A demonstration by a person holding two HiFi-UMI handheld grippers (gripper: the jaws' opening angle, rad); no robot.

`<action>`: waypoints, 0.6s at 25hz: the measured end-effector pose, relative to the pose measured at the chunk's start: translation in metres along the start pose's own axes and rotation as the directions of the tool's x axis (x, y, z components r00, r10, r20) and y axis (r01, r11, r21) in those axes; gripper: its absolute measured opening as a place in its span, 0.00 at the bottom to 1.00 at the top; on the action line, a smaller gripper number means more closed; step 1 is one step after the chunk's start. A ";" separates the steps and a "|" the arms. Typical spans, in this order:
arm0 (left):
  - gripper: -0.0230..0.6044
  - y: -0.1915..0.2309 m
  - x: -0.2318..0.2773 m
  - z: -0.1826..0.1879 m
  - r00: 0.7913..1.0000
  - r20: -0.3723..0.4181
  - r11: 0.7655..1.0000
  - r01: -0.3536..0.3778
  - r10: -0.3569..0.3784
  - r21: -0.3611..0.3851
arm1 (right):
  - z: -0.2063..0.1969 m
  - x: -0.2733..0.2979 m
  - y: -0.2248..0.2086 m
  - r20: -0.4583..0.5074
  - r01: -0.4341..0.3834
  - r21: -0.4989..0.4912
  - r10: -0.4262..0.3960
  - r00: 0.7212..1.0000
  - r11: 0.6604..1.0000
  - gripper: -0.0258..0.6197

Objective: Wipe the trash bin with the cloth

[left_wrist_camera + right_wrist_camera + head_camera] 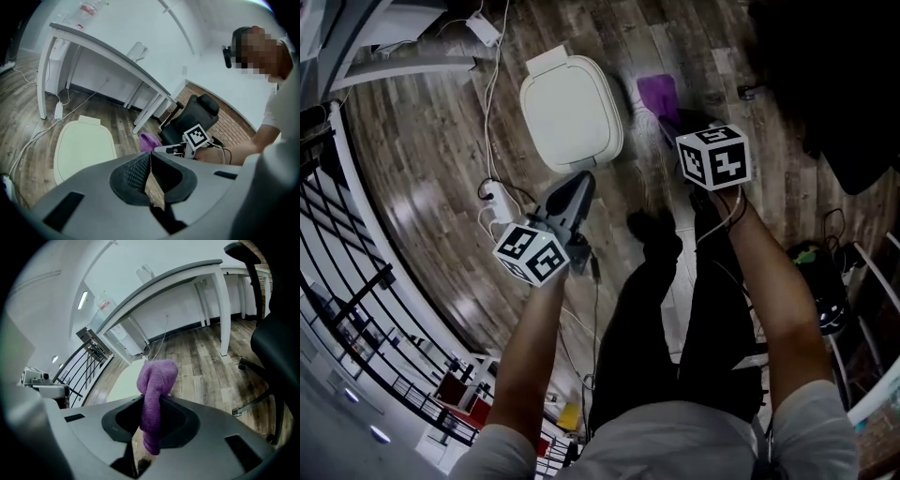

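At the far left one power strip point(497, 197) lies on the wooden floor point(422, 187), with its cable passing out of sight behind the left tool point(581, 183). That tool's jaws are pressed together with nothing between them; its forearm reaches forward and the tool tips down toward the floor. Just beyond it stands the single trash bin point(572, 112), white, lid down, on the floor near a white table point(108, 54). To its right one purple cloth point(157, 385) is pinched between the jaws of the right tool point(157, 404), its free end bulging above them and hiding most of the bin in the right gripper view. In the head view this tool's jaws sit hidden under its marker cube point(713, 157), the arm outstretched and angled down. One dark office chair point(276, 348) is cut off at the right edge
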State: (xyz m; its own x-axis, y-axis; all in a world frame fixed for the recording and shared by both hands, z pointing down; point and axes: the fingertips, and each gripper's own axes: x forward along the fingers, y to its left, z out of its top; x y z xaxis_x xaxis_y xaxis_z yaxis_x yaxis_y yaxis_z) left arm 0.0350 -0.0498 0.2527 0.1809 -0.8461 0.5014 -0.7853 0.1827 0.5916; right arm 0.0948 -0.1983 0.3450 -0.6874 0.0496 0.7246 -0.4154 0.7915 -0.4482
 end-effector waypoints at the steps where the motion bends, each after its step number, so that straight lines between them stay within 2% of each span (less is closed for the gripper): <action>1: 0.04 0.003 0.006 0.000 1.000 -0.008 1.000 -0.018 0.018 -0.004 | 0.000 0.006 -0.007 -0.018 -0.013 -0.006 0.013 1.000 1.000 0.18; 9: 0.04 0.014 0.054 0.006 0.989 -0.064 0.991 -0.133 0.130 -0.033 | 0.012 0.061 -0.049 -0.126 -0.108 0.035 0.111 0.986 0.994 0.18; 15: 0.04 0.024 0.078 0.021 0.974 -0.075 0.977 -0.209 0.212 0.042 | 0.028 0.093 -0.056 -0.167 -0.164 -0.043 0.155 0.974 0.986 0.18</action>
State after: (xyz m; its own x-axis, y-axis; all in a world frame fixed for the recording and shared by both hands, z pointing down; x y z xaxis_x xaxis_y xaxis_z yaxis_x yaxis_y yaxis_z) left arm 0.0183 -0.1216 0.2928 0.0543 -0.7480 0.6615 -0.8296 0.3349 0.4468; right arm 0.0379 -0.2553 0.4226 -0.6340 0.2723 0.7238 -0.2709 0.7984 -0.5377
